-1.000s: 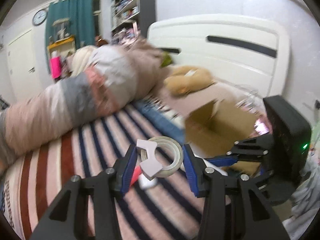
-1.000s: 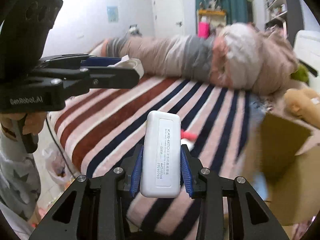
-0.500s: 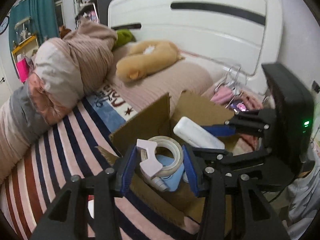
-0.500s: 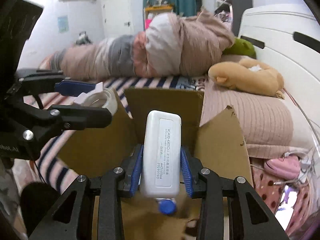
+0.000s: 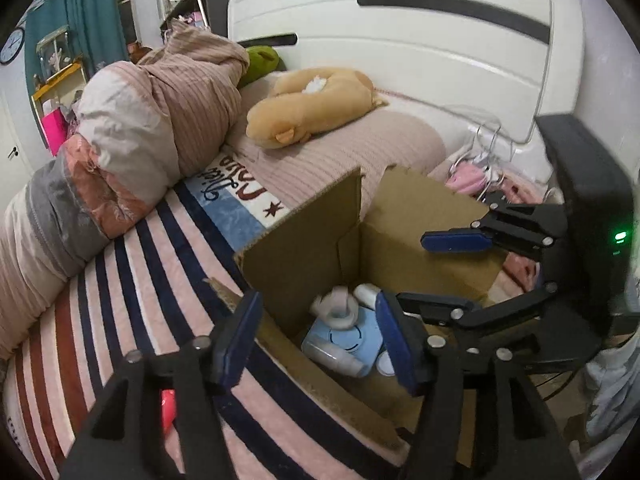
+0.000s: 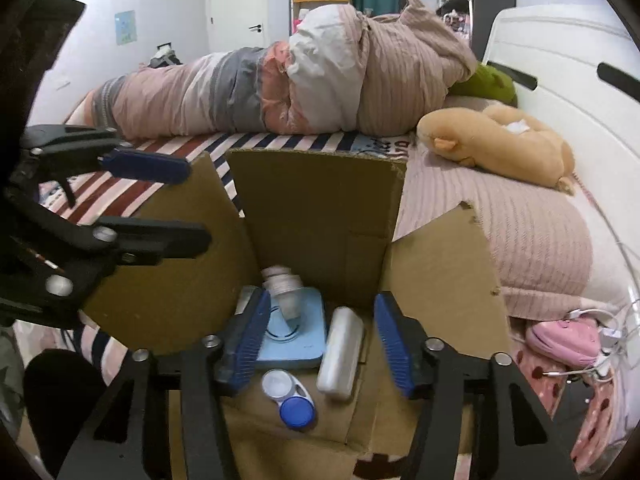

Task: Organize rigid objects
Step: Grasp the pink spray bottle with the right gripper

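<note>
**Bedroom sorting: both tongs released over an open cardboard box**

Striped bedding (image 5: 132, 280) in pink, navy and rust is seen beneath an open corrugated cardboard box (image 6: 316, 216), its four flaps raised. Both tongs are held above the box with nothing between their blue ribbed pads. The left gripper (image 5: 316, 336) is spread wide and empty, and the right gripper (image 6: 320, 334) is likewise parted and empty.

Inside the box, five rigid items can be counted. A blurred roll of tape (image 5: 336, 310) with its pale holder is caught over a flat, light-blue square device (image 6: 296, 336) with rounded corners and a circular groove. Just beside the device, a smooth white oblong case (image 6: 340, 354) is laid lengthwise. Nearer the right camera, a contact lens case (image 6: 290, 398) with one white and one blue cap is set on the box floor. A small clear bottle (image 5: 334, 358) is seen lying at the device's edge in the left view.

Outward from the box, a ribbed pink pillow (image 6: 520, 252) is pressed against one flap, and one tan plush toy (image 5: 312, 108) is rested on it. A rolled quilt (image 6: 280, 84) in pink, grey and white is stretched along the far side. A glossy white headboard (image 5: 420, 52) with dark slots is shown behind, a green plush (image 6: 486, 82) tucked at its foot. Teal curtains (image 5: 96, 24) and one wall clock (image 5: 12, 46) are visible beyond.
</note>
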Motion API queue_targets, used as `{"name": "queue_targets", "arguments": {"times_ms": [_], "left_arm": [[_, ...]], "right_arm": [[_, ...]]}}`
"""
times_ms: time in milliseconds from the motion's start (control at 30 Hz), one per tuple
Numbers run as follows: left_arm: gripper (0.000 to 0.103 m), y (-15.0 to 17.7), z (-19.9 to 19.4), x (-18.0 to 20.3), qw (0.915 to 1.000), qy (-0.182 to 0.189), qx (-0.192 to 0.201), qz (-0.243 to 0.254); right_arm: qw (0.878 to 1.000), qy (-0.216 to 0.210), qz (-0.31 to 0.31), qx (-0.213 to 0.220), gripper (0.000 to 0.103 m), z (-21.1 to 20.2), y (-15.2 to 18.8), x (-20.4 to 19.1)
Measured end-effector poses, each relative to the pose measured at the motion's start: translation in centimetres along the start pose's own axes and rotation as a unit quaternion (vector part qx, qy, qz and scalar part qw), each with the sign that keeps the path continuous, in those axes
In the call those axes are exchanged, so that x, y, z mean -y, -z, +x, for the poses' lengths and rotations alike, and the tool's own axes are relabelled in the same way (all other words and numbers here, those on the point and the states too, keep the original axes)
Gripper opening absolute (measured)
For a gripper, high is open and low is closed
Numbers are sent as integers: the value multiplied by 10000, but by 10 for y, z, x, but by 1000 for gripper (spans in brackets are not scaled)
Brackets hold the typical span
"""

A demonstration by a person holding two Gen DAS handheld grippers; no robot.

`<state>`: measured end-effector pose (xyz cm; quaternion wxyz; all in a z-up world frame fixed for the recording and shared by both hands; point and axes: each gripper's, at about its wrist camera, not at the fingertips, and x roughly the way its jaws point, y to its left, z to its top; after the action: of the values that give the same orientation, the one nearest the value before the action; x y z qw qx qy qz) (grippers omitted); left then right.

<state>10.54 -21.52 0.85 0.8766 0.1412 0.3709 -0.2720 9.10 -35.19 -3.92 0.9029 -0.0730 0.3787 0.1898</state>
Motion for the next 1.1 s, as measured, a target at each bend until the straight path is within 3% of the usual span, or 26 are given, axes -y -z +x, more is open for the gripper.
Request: {"name": "queue_targets", "arguments": {"times_ms": [133, 233, 400, 567, 733, 833, 1100], "left_arm": [[62, 6, -31, -14, 9996, -70, 224, -141], [63, 17, -59, -34, 9983, -261, 393, -339], [64, 53, -99, -77, 9929, -765, 572, -707], [64, 100, -113, -121, 9866, -1142, 507, -1045], [64, 149, -97, -164, 9840, -1108, 317, -1360], [64, 173, -72, -186, 9843, -942, 179, -1484], [64, 193, 9, -218, 9879, -536, -243, -1437]], "right_arm": [[9999, -39, 82, 109, 58, -14, -5, -8], [9991, -294, 83, 286, 62, -27, -12, -24], [9954, -624, -270, 673, 62, -47, -24, -77], [9902, -1166, -557, 531, 62, -32, -35, -136], [9855, -1535, -715, 50, 62, 12, -35, -187], [9850, -1522, -750, -312, 62, 48, -35, -207], [9839, -1361, -365, -1098, 63, 146, -29, -199]]}}
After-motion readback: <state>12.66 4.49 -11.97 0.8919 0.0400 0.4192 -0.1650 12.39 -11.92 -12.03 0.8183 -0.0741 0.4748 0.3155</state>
